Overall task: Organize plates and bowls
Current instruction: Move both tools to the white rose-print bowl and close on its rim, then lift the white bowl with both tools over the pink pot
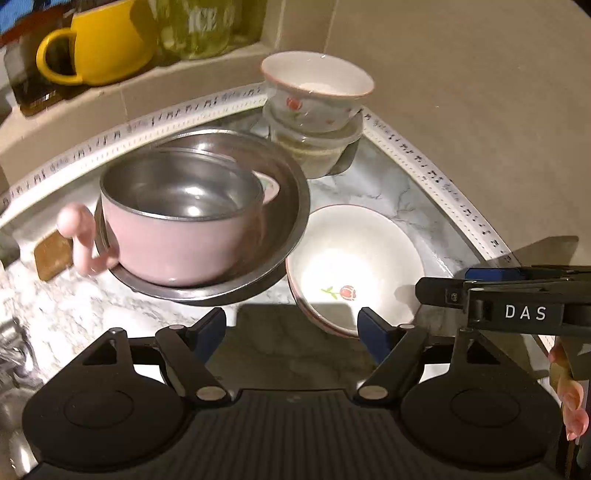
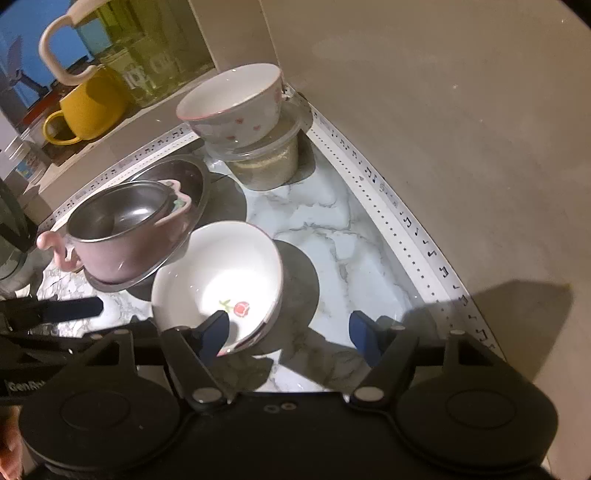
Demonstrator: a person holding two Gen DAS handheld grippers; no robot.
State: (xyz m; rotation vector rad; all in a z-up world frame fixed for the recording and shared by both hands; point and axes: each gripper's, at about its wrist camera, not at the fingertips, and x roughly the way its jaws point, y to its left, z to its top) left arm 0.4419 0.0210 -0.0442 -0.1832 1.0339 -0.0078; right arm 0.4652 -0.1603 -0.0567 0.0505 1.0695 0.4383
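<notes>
A white bowl with a red tulip inside [image 1: 354,266] [image 2: 221,280] sits on the marble counter. A pink pot with a steel inside [image 1: 181,218] [image 2: 118,229] rests tilted in a wide steel bowl [image 1: 288,206] [image 2: 195,192]. A flowered white bowl [image 1: 317,88] [image 2: 232,103] stands on a clear lidded container [image 1: 317,147] [image 2: 266,162] in the corner. My left gripper [image 1: 291,332] is open and empty, just in front of the tulip bowl. My right gripper [image 2: 288,332] is open and empty, its left finger over the tulip bowl's near rim; it shows in the left wrist view [image 1: 480,291].
A yellow mug [image 1: 103,40] [image 2: 88,107] and glass jars [image 1: 199,26] [image 2: 147,70] stand on a ledge behind. White trim with music notes [image 1: 424,158] [image 2: 391,206] edges the counter against beige walls. A brown block [image 1: 53,256] lies by the pot.
</notes>
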